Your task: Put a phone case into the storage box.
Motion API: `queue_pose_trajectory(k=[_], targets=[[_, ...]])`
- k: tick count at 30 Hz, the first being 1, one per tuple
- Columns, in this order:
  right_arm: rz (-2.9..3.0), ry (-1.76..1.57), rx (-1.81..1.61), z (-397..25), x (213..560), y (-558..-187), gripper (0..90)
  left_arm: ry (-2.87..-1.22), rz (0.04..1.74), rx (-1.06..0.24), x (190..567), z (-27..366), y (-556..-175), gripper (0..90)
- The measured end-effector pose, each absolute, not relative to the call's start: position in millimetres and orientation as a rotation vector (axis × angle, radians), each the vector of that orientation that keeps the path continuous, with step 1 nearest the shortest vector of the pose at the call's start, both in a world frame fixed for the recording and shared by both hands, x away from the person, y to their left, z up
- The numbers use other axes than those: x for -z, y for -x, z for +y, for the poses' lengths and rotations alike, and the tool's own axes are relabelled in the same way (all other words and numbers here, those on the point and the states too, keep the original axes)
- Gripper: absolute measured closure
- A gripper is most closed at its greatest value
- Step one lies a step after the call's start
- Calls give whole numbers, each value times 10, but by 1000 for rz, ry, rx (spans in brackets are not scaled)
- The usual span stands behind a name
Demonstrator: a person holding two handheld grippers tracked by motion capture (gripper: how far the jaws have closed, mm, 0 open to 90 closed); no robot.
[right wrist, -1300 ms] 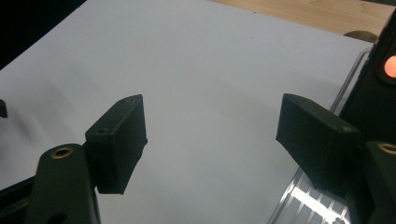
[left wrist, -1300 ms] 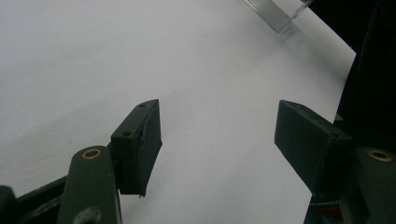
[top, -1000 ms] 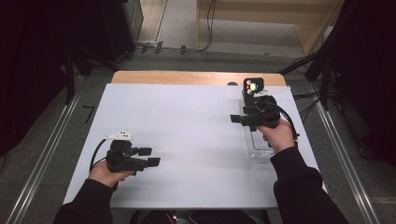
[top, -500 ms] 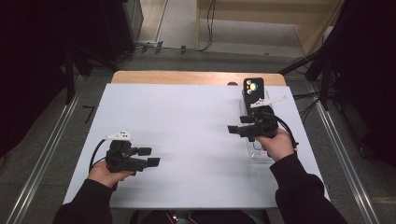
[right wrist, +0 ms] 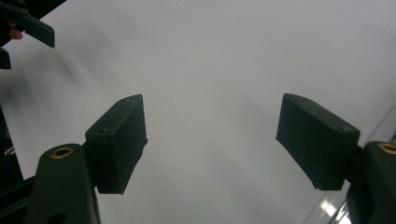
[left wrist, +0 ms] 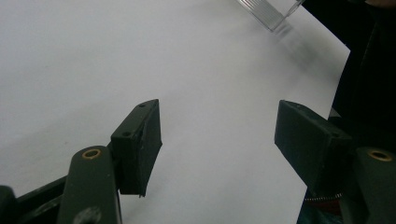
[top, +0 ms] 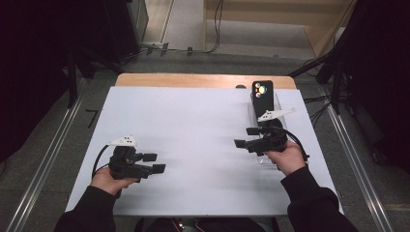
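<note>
Both grippers (top: 154, 163) (top: 246, 137) gape empty; phone (top: 263, 93) stands in clear holder (top: 278, 107)

A white table top (top: 193, 125) lies under both grippers; beyond them run a wooden edge (top: 193, 80) and grey floor (top: 188, 29) (cables trailing), dark surroundings.

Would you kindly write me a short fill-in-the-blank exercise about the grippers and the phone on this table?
1. Both the left gripper and the right gripper have their jaws ____.
2. The phone stands in a clear ____ at the table's far right.
3. The table is covered in ____.

Missing words: open; holder; white
</note>
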State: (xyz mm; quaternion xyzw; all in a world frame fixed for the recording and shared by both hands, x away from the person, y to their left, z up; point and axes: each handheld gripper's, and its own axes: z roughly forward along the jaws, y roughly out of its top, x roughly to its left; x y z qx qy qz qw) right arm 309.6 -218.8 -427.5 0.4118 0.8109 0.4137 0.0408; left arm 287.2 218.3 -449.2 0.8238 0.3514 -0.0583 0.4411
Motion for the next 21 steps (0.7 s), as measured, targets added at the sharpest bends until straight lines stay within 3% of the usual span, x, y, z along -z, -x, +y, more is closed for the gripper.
queue_pose_trajectory(k=[21], targets=[[2539, -1212, -1298, -2215, 4354, -2774, 222, -2045, 867, 152, 4507, 2191, -2836, 321]])
